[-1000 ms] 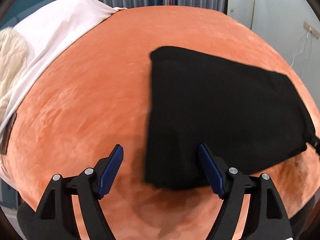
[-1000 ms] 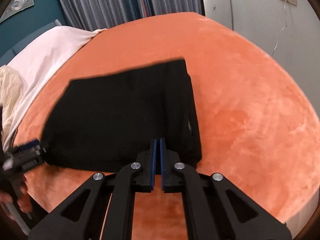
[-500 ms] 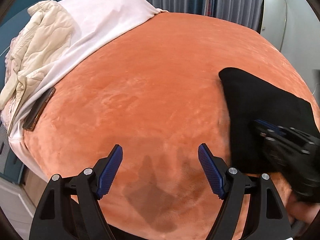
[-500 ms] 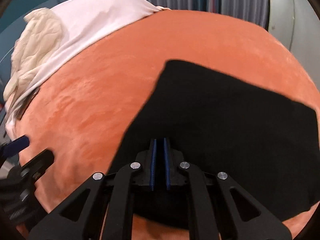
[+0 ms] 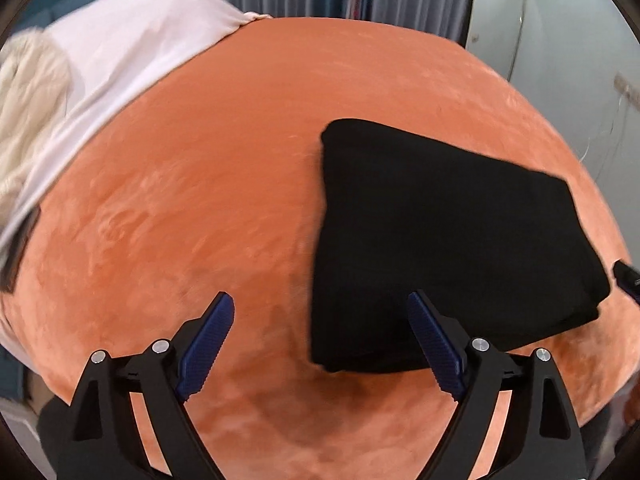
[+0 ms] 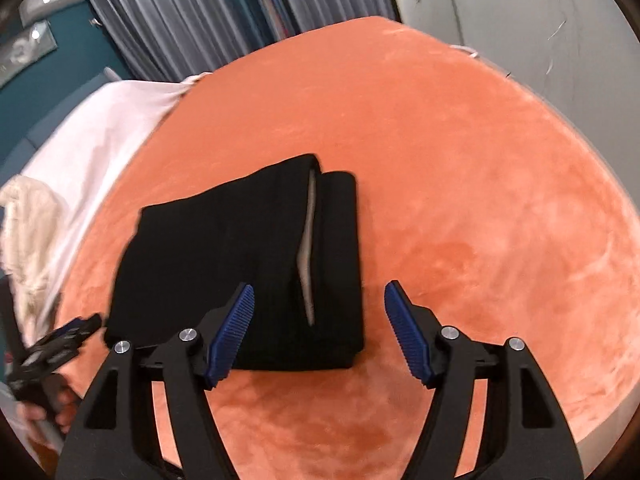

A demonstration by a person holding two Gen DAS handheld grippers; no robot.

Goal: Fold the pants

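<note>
- Where the right gripper [image 6: 318, 330] was pressed flat shut a second ago over the near edge of the pants [image 6: 248, 264], its jaws are now opening, with nothing pinched between them; the near right corner of the cloth lies below the gap, untouched by the pads.
- Left gripper [image 5: 320, 344] is spread wide too, its jaws opening a little further, and grips nothing; its right pad [image 5: 434, 346] hangs over the near left corner of the pants [image 5: 448, 248].
- Reading: both tongs have let go, so the last fold is laid and released. By judgement the folding is done or nearly so, with at most a tidy-up left.
- Pants rest as a compact black rectangle on the orange blanket [image 6: 480, 200], near its front edge, flat, no leg trailing out.
- Long axis runs near to far in the right wrist view, leaning slightly left at the far end.
- A pale lining strip [image 6: 308, 248] shows along an opening beside the right edge, running the same near-to-far way.
- White sheet [image 5: 120, 52] and a cream quilted garment [image 5: 28, 112] lie far left, well apart from the pants.
</note>
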